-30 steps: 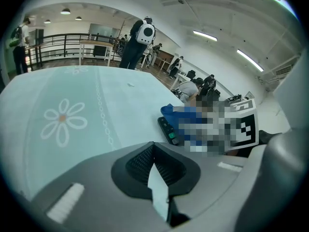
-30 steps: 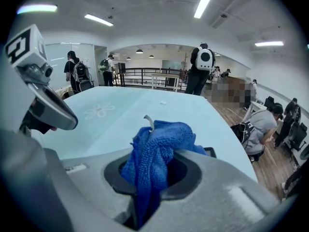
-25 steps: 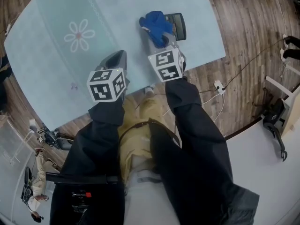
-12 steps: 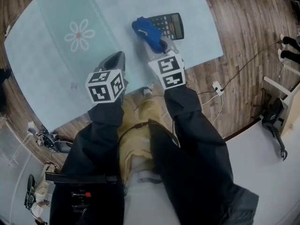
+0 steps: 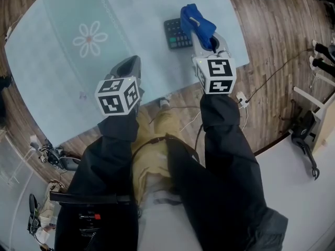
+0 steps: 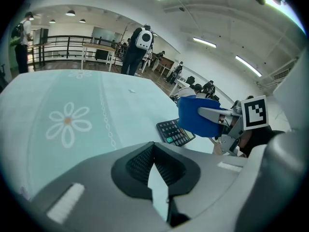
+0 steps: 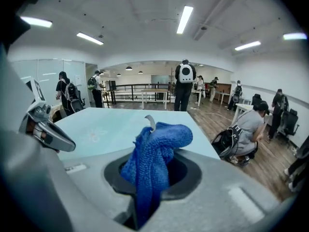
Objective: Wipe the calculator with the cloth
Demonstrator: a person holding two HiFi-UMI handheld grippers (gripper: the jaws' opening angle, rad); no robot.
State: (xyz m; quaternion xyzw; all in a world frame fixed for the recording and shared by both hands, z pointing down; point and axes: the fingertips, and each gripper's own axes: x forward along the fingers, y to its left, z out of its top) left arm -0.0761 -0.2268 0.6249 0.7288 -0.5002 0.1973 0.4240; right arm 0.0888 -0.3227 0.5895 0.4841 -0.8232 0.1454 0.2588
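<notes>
Right now the right gripper (image 5: pixel 203 34) is clamped on the blue cloth (image 5: pixel 192 18), which bulges up between and over its jaws in a thick wad; in the right gripper view one bare metal fingertip (image 7: pixel 150 122) pokes out through the top of the bunch. The calculator (image 5: pixel 177 34) lies flat on the table (image 5: pixel 131 14), just below and slightly to the left of that gripper's tips. Its right end is hidden under the cloth in the head view. From the left gripper view the cloth (image 6: pixel 200 116) appears to hang above the calculator's (image 6: pixel 175 132) near end rather than press on it, though contact cannot be ruled out. The left gripper (image 5: pixel 128 67) sits well off to the left of the calculator, jaw tips together with nothing between them, so nothing is bracing the calculator. That looks like the main hazard: a wipe pushed sideways could simply slide the light calculator across the smooth tablecloth, possibly toward the table edge that lies close beside the right gripper. The exposed fingertip could also scrape or press the keys if the wad comes down tip first, and a loosely bunched cloth may drag free of the jaws.
</notes>
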